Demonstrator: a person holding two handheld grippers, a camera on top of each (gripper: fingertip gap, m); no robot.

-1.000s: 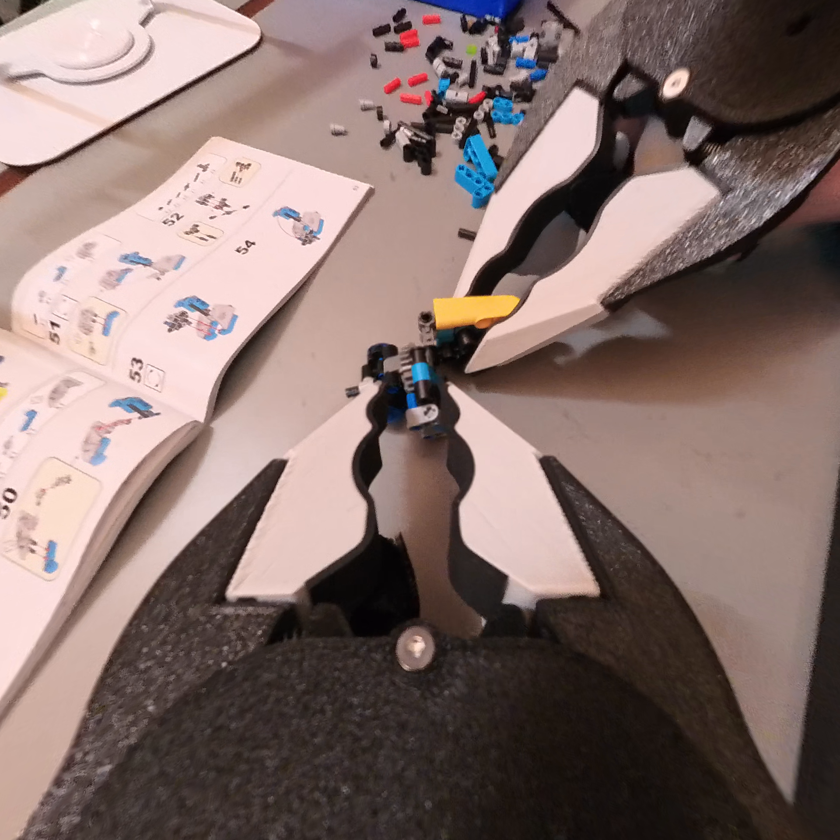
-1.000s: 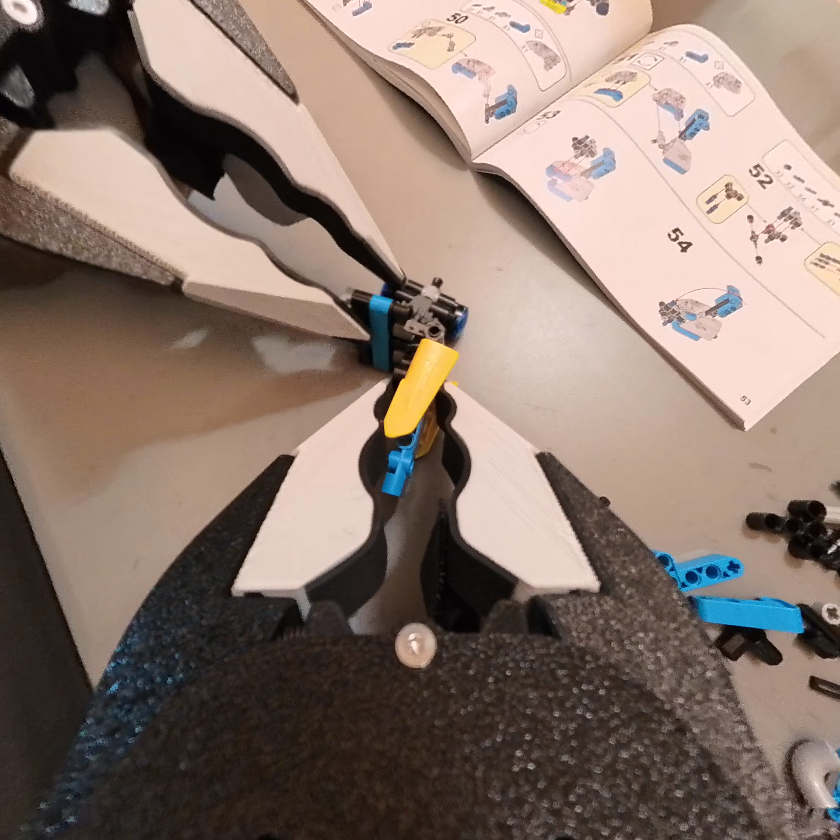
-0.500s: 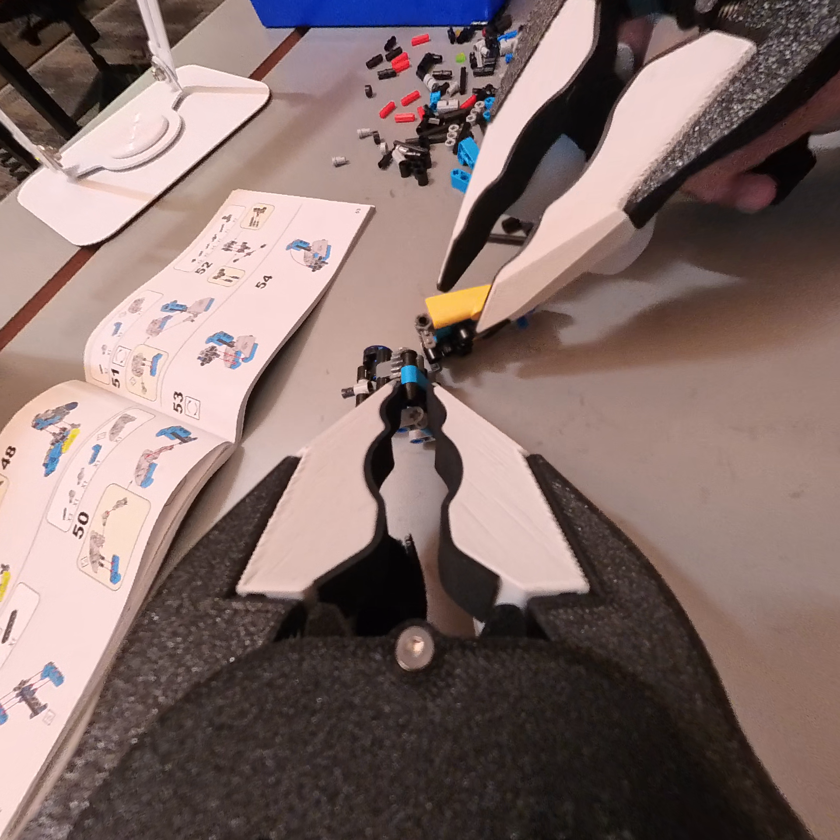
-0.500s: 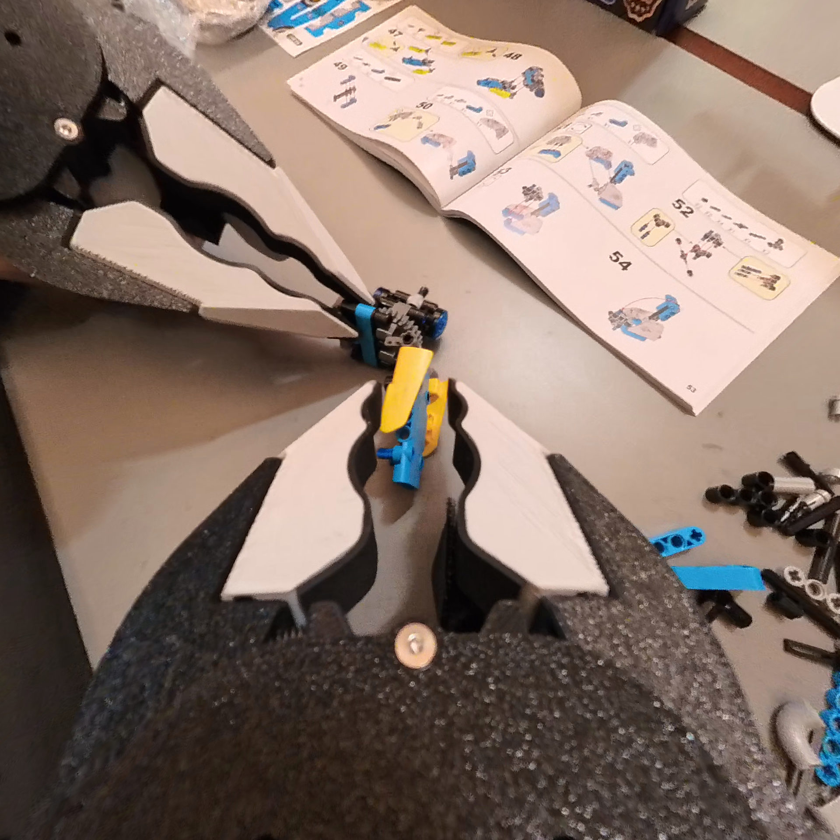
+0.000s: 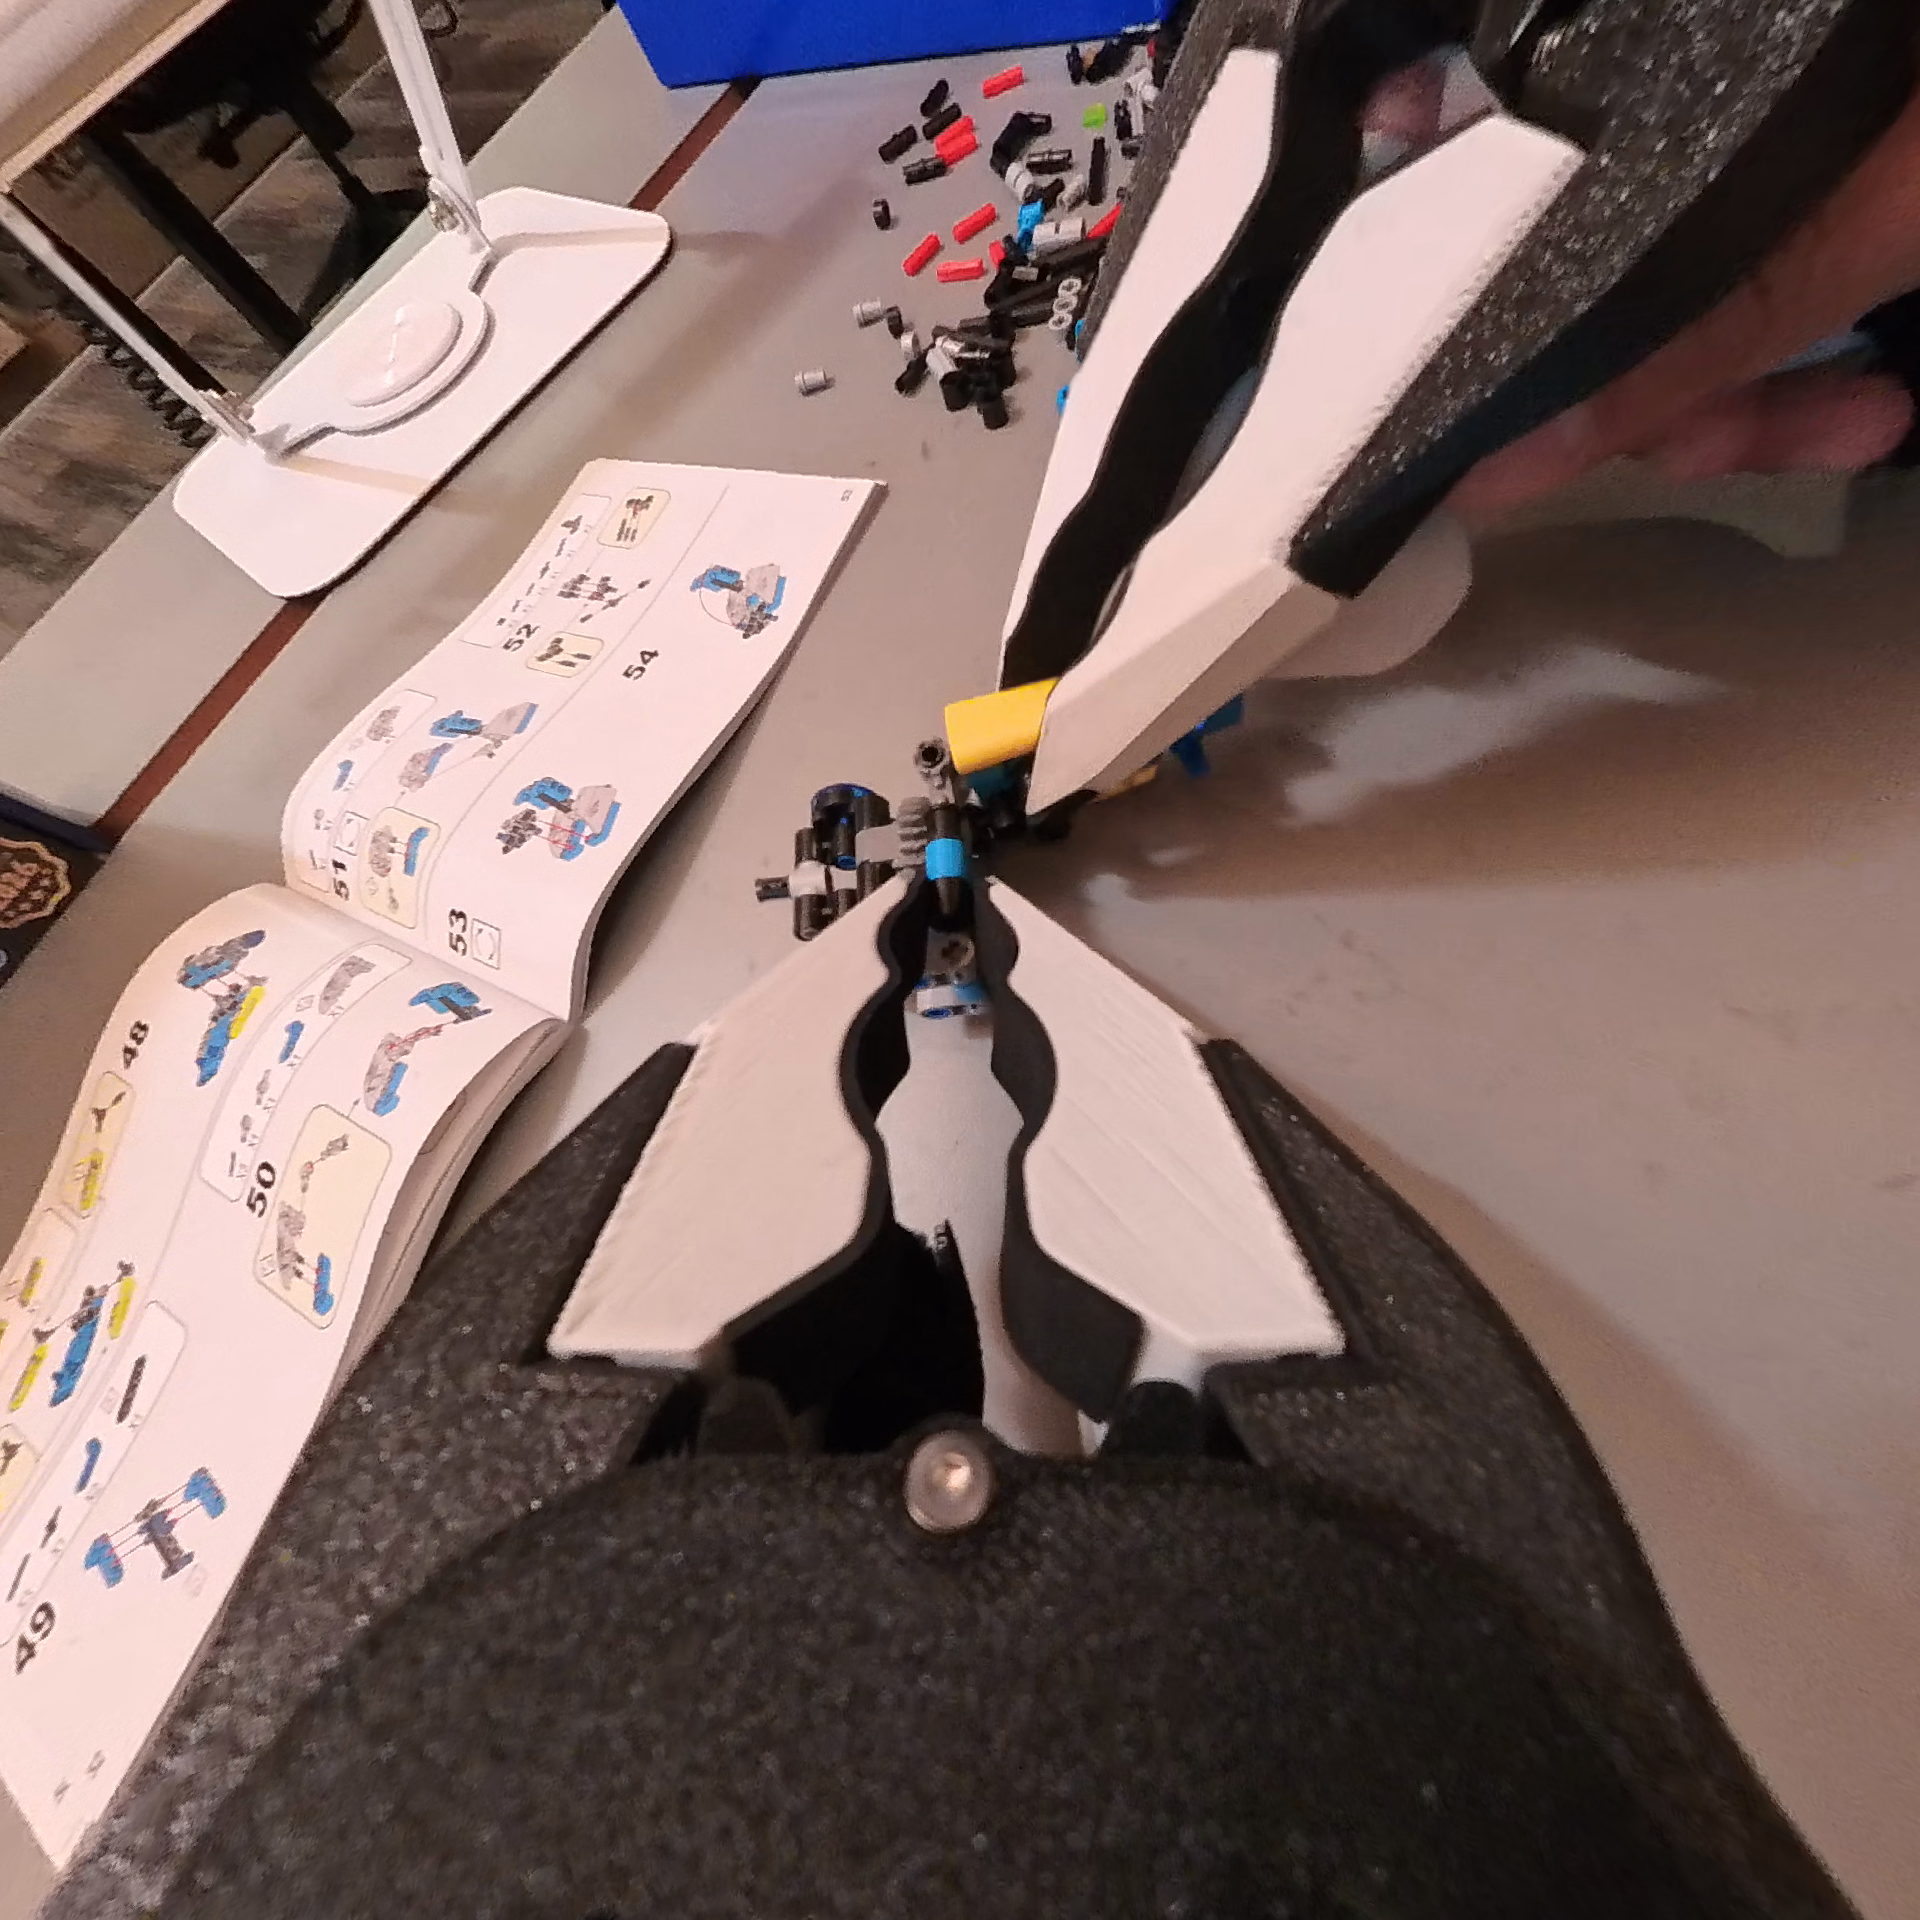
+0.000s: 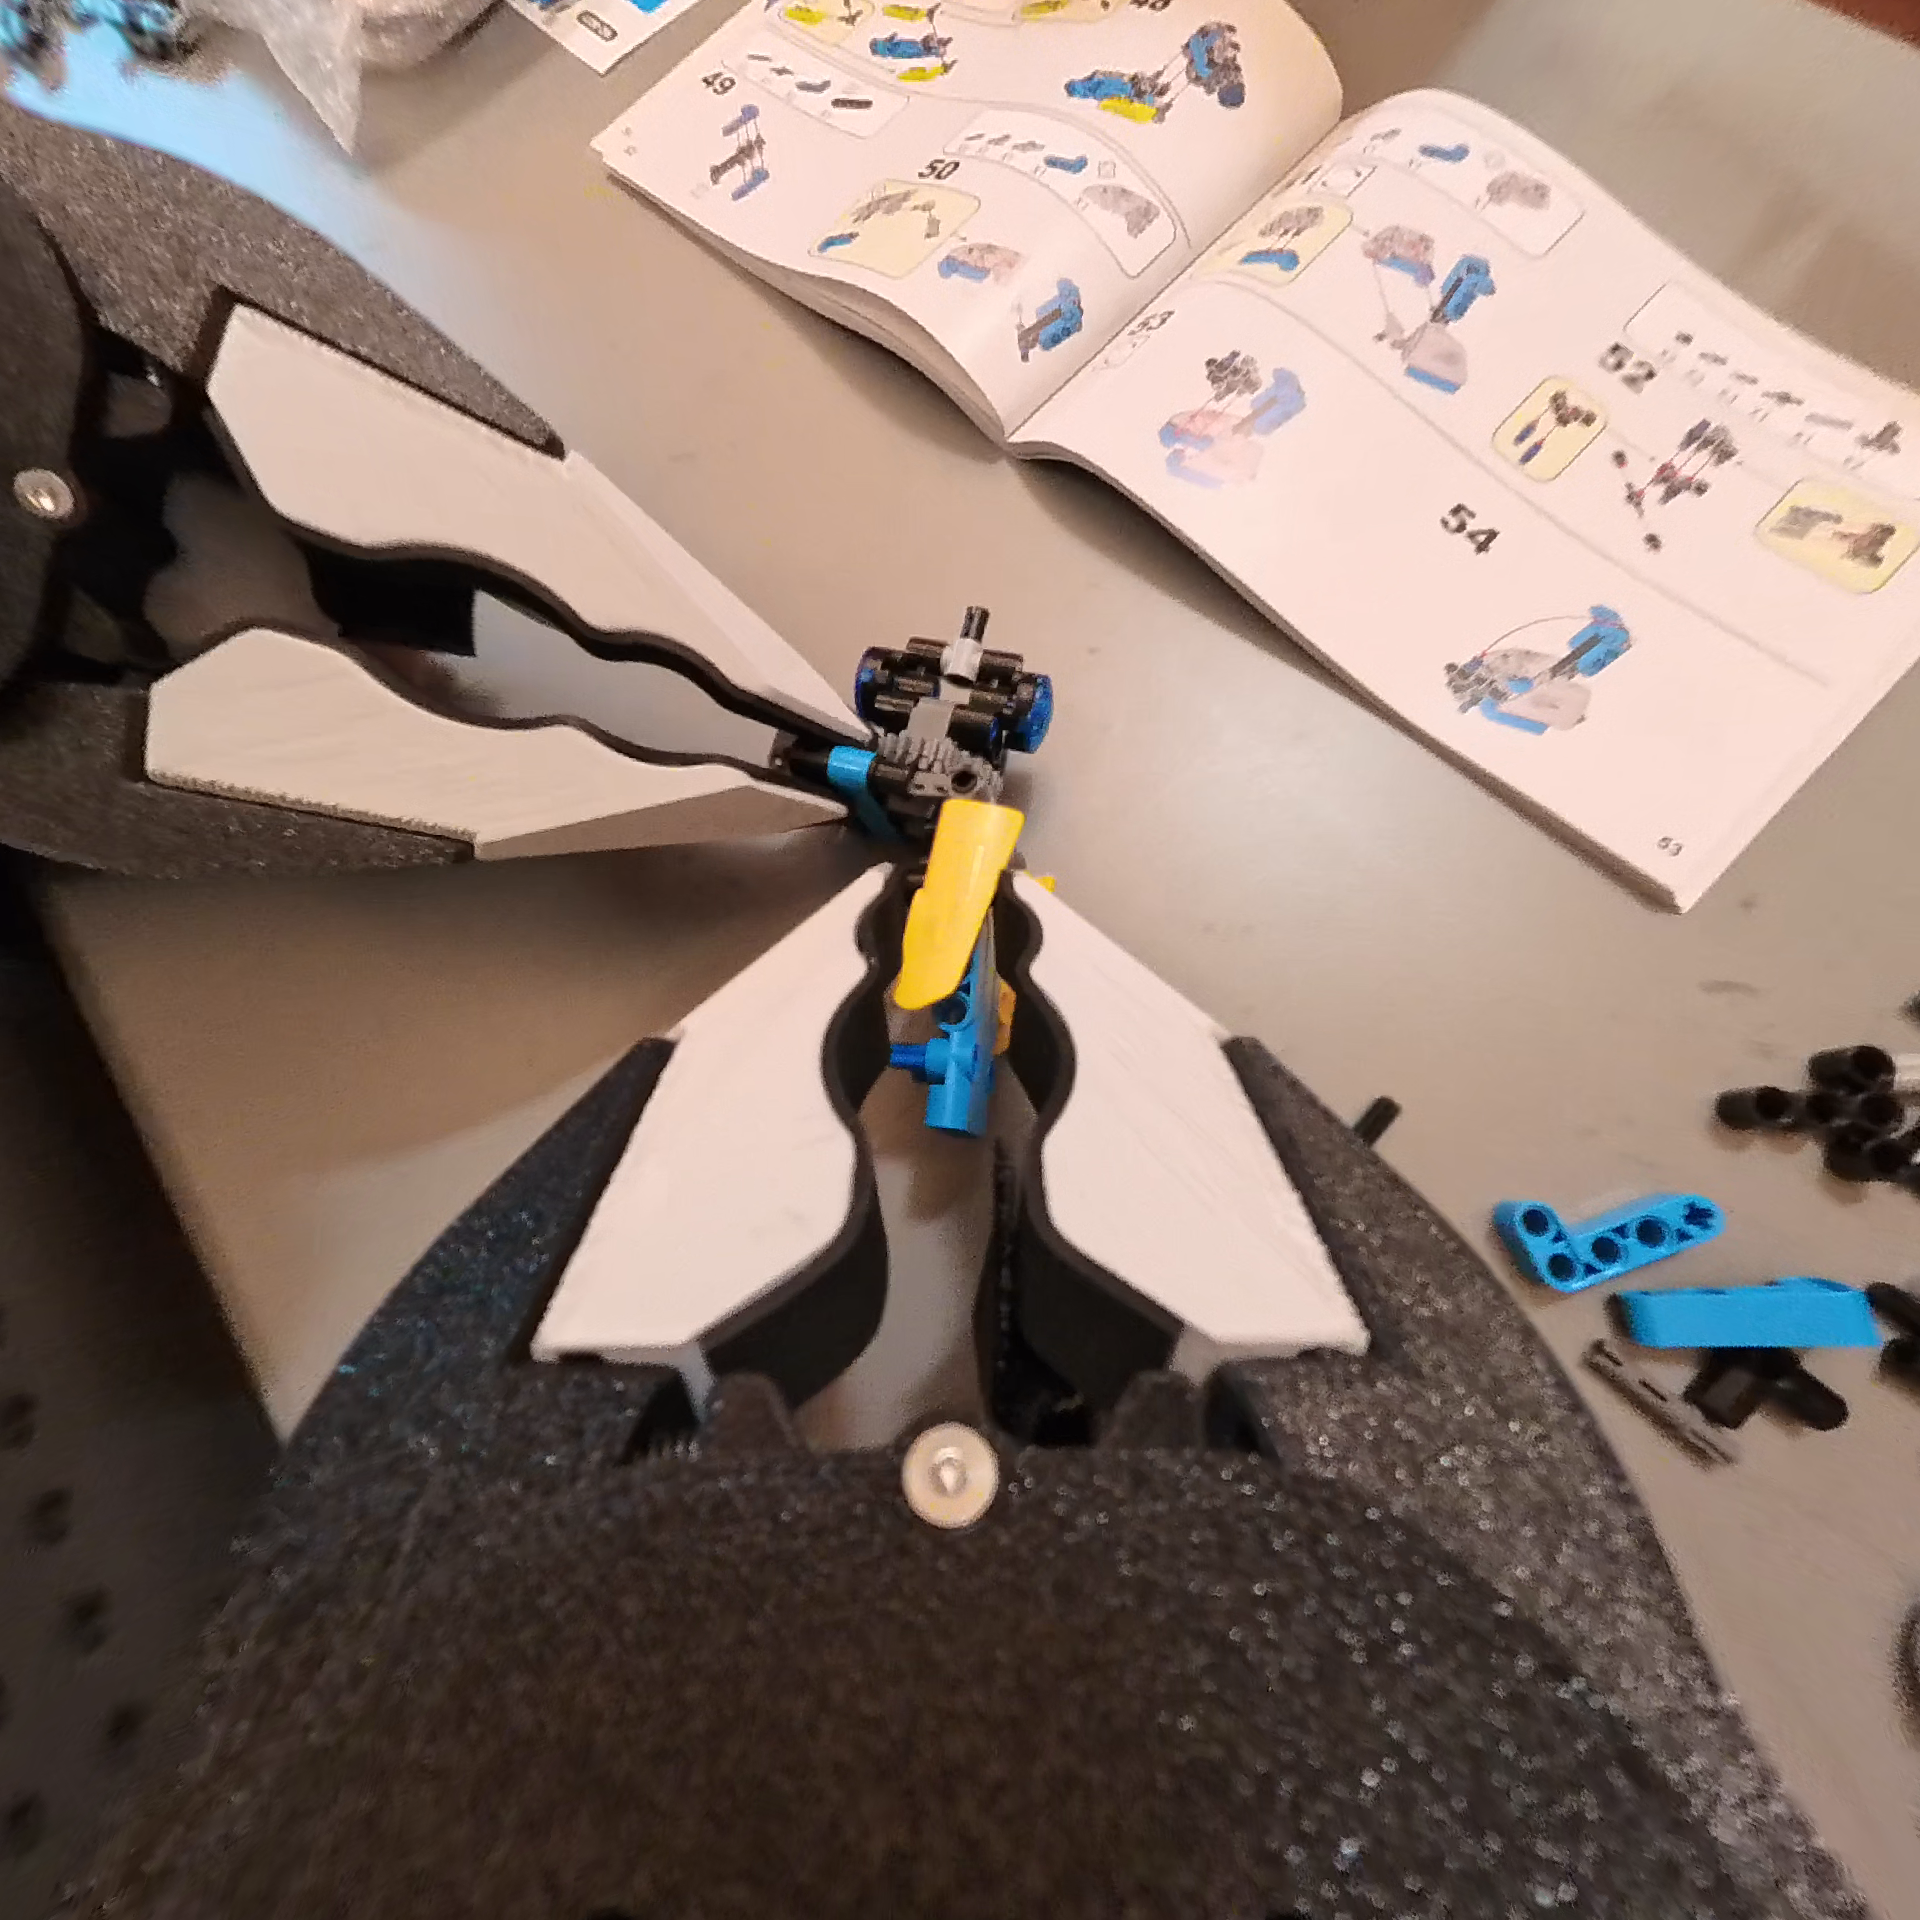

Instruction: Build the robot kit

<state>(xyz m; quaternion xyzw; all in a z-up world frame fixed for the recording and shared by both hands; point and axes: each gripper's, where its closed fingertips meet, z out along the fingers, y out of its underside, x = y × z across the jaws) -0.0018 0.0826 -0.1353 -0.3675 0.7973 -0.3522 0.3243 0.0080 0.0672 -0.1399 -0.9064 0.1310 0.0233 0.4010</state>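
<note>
Left gripper (image 5: 940, 914) clamps black gear block (image 6: 951, 707), right gripper (image 6: 951, 883) clamps yellow piece (image 6: 956, 904) beside it; skewed pressure could pop either free.

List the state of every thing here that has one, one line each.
left gripper: shut on the black and grey gear assembly.
right gripper: shut on the yellow and blue piece, its tip meeting the assembly.
instruction booklet: open, lying flat on the table.
loose parts: scattered in a pile, unassembled.
blue beams: lying loose on the table.
</note>
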